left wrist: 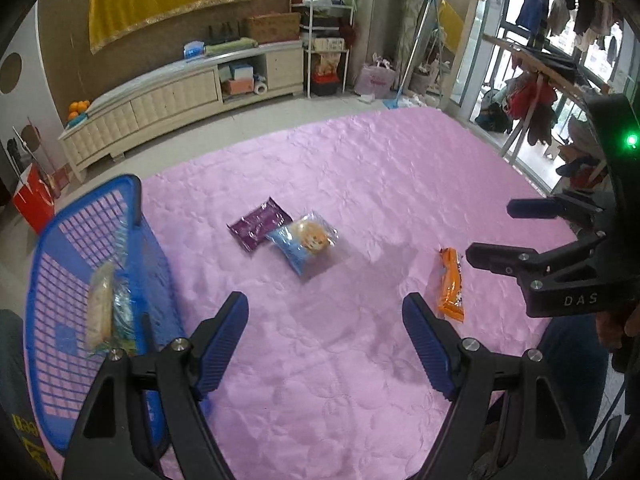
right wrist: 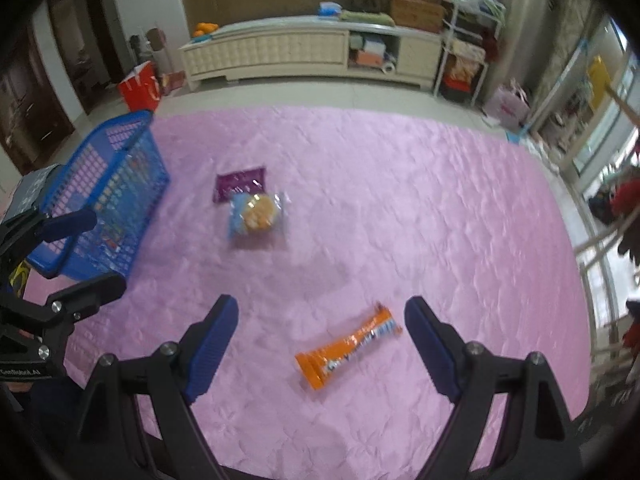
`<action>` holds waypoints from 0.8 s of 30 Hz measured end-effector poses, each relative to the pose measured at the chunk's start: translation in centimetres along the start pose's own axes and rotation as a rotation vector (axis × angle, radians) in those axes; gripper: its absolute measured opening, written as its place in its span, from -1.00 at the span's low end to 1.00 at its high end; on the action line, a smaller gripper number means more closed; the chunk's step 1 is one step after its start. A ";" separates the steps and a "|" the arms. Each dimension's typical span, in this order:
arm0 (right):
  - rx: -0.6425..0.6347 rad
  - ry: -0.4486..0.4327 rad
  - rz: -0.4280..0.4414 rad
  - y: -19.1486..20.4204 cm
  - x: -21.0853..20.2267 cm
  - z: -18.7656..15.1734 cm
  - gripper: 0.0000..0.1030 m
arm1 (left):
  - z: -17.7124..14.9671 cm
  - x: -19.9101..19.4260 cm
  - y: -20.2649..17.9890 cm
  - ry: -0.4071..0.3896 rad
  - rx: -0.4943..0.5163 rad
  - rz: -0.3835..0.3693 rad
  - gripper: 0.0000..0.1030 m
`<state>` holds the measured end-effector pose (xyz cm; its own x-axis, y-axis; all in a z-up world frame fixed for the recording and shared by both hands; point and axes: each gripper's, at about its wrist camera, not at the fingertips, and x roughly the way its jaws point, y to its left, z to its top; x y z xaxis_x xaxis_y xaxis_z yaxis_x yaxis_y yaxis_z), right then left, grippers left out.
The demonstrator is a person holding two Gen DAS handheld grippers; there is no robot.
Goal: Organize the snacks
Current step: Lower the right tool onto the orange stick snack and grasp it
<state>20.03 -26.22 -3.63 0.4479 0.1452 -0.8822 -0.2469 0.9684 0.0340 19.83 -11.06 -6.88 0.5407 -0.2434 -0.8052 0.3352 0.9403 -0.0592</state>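
A blue mesh basket (left wrist: 60,264) stands at the left of the pink quilt (left wrist: 360,184) and holds a pale snack packet (left wrist: 102,308). A purple packet (left wrist: 258,223) and a blue biscuit packet (left wrist: 306,240) lie together mid-quilt. An orange snack bar (left wrist: 452,284) lies to the right. My left gripper (left wrist: 324,336) is open and empty, hovering beside the basket. My right gripper (right wrist: 320,340) is open and empty, just above the orange bar (right wrist: 348,346). The right wrist view also shows the basket (right wrist: 108,200), the purple packet (right wrist: 240,186) and the biscuit packet (right wrist: 256,212).
The quilt (right wrist: 400,200) covers the floor. A cream low cabinet (left wrist: 180,96) runs along the back wall, with a shelf rack (left wrist: 326,40) beside it. A red bag (left wrist: 34,200) stands behind the basket. Hanging clothes (left wrist: 532,96) are at the right.
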 end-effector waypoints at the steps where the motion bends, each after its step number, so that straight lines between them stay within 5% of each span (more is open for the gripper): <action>1: 0.024 0.007 0.006 -0.4 0.4 -0.2 0.71 | 0.0 0.4 -0.1 0.007 -0.007 0.012 0.51; 14: 0.209 0.148 0.038 -3.6 6.5 -2.6 0.71 | -2.4 5.5 -0.5 0.103 -0.044 0.003 0.51; 24: 0.276 0.235 0.007 -4.4 10.1 -2.9 0.32 | -2.4 7.1 0.1 0.121 -0.066 0.008 0.51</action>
<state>23.11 -29.59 -14.07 0.2295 0.1323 -0.9643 0.0063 0.9905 0.1374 21.81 -12.12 -14.01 0.4446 -0.2092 -0.8709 0.2780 0.9566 -0.0879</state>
